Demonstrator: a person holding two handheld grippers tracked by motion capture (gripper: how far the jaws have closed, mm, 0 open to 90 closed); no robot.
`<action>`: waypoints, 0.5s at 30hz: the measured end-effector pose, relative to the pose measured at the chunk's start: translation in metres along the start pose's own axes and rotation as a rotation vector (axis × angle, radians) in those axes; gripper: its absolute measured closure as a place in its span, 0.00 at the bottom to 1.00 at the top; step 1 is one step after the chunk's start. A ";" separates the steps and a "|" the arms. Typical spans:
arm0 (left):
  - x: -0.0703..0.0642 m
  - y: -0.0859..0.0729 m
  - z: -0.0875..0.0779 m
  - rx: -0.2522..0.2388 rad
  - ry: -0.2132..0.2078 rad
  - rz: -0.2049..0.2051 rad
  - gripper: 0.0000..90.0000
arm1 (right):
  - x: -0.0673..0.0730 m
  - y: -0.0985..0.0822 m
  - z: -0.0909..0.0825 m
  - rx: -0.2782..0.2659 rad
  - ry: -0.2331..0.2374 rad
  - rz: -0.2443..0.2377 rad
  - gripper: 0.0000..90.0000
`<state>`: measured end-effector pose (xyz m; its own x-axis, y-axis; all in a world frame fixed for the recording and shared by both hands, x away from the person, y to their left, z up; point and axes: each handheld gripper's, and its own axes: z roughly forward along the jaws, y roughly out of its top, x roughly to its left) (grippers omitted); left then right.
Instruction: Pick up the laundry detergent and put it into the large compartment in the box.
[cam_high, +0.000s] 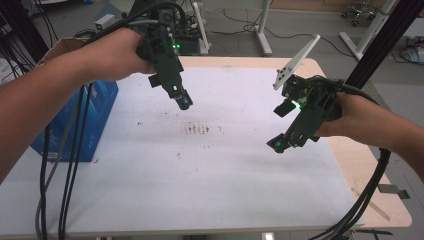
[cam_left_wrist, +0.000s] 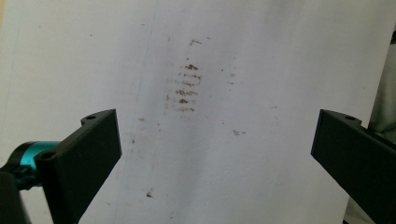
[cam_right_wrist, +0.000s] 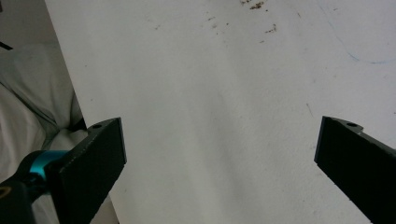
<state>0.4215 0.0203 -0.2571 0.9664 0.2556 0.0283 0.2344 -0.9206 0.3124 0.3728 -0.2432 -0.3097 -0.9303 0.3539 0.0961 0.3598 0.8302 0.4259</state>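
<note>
I have the left gripper (cam_high: 184, 101) hovering at upper centre of the high view, jaws spread wide with nothing between them. The right gripper (cam_high: 278, 144) hangs at centre right, equally agape and bare. Nearest to both, between them, lie brown smudges (cam_high: 201, 130) (faint, streaky) on the white sheet (cam_high: 200, 190).

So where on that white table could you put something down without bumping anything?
Most of the white sheet is bare: the near half, and the middle around the brown smudges, between the left gripper and right gripper. Only the left edge is crowded, by the blue box and cables.
</note>
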 end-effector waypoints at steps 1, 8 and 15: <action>0.000 0.001 0.002 0.002 -0.004 0.001 0.02 | -0.001 0.000 0.000 -0.003 0.002 -0.002 0.01; 0.002 0.005 0.011 -0.001 -0.025 0.003 0.02 | -0.003 0.000 0.003 0.001 0.007 0.001 0.01; 0.002 0.008 0.019 0.012 -0.038 0.010 0.02 | -0.004 0.000 0.004 0.003 0.010 0.001 0.01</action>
<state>0.4271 0.0082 -0.2723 0.9720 0.2351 -0.0048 0.2256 -0.9265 0.3012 0.3764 -0.2426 -0.3139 -0.9307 0.3504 0.1051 0.3607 0.8310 0.4235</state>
